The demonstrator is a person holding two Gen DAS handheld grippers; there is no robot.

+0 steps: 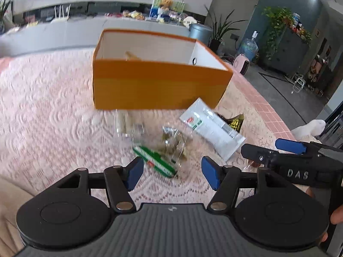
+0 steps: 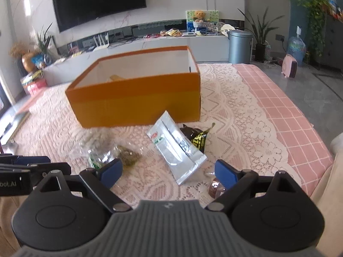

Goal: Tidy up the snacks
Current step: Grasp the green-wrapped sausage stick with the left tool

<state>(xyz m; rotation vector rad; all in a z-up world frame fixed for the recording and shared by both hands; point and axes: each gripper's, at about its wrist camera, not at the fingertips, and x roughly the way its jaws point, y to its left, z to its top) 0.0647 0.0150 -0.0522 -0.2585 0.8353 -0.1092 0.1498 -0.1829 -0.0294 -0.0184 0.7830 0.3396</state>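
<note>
An open orange box (image 1: 158, 85) (image 2: 137, 105) stands on the lace-covered table, with a yellowish snack (image 1: 131, 56) inside. In front of it lie a white pouch (image 1: 212, 128) (image 2: 178, 150), a black and yellow packet (image 1: 233, 122) (image 2: 196, 137), a clear bag with a green label (image 1: 156, 158) (image 2: 96, 156), another clear packet (image 1: 124, 124) and a small reddish wrapped snack (image 2: 215, 189). My left gripper (image 1: 171, 171) is open and empty just above the green-labelled bag. My right gripper (image 2: 168, 172) is open and empty, over the near end of the white pouch.
The right gripper (image 1: 295, 162) shows at the right edge of the left wrist view. The pink checked cloth (image 2: 285, 111) marks the table's right edge. A TV bench, grey bin (image 2: 240, 47) and plants stand behind.
</note>
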